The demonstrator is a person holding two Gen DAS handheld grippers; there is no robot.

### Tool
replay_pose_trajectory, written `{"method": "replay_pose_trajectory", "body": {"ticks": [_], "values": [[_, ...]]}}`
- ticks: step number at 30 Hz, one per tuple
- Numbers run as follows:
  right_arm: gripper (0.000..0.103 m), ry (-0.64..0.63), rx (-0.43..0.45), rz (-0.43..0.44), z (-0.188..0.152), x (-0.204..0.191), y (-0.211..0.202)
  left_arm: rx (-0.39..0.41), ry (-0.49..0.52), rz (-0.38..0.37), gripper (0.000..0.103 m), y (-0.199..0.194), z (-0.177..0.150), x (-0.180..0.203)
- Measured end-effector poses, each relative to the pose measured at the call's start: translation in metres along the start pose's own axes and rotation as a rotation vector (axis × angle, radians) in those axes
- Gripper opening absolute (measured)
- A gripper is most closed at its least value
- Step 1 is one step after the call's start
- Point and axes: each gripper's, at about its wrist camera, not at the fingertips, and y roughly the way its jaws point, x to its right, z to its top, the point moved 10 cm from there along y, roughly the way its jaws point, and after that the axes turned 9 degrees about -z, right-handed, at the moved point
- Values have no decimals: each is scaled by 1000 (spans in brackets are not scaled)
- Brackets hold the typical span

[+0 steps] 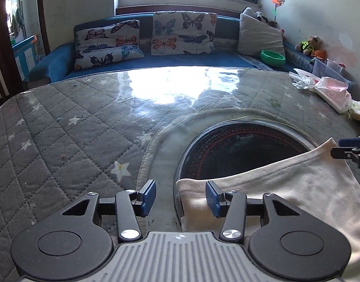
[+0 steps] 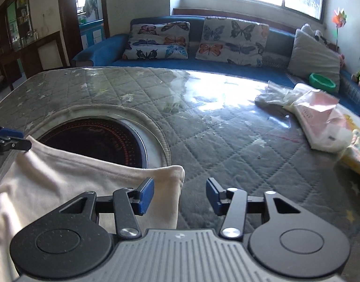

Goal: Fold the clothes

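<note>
Your left gripper [image 1: 181, 197] sits with its jaws apart, nothing pinched, right over the near-left corner of the cream cloth [image 1: 285, 183]. Same deal for your right gripper [image 2: 180, 196]: jaws apart, hovering at the cloth's other corner. That cloth lies folded on the counter [image 1: 62, 129], partly covering the round dark burner [image 1: 238, 145]. Plastic bags [image 2: 320, 119] sit off to the right.

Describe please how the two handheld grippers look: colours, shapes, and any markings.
Both look alike. The left gripper and the right gripper each have black linkage arms with silver pivot screws, two round black discs, and a grey ribbed base plate. The finger pads are blue and rectangular. No cables or sleeves are visible.
</note>
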Motion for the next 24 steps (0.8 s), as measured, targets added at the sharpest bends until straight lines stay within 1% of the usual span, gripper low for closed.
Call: {"method": "replay_pose_trajectory", "body": {"ticks": [2,3,4,5,6,7,8,10,14,16,17,21,24], "values": [[33,8,-17,13,-2,-2,6,-7,14,-14,41,2,0,3],[32,5,-17,11,-2,-3,7,-13,20,-20,34,4,-1,4],[30,-1,-12,7,-2,-3,8,-17,26,-23,26,6,-1,5],[21,-7,-6,3,-1,-4,8,-21,31,-26,21,7,-1,6],[17,-9,-3,4,-1,-5,8,-20,35,-31,15,8,0,6],[10,-16,5,1,0,-5,7,-14,42,-31,11,9,1,7],[8,-24,14,-4,1,-6,6,-9,50,-29,10,9,4,8],[7,-40,35,-17,4,-7,4,17,60,-29,10,7,11,11],[6,-59,103,-67,15,-3,-6,69,79,-34,9,6,30,18],[6,-55,118,-84,19,0,-7,92,87,-36,9,10,39,22],[6,-54,117,-95,19,2,-6,102,88,-37,9,12,42,24],[7,-59,90,-128,16,9,5,96,86,-35,11,28,44,27],[11,-67,66,-140,9,11,12,75,63,-35,13,33,41,22]]}}
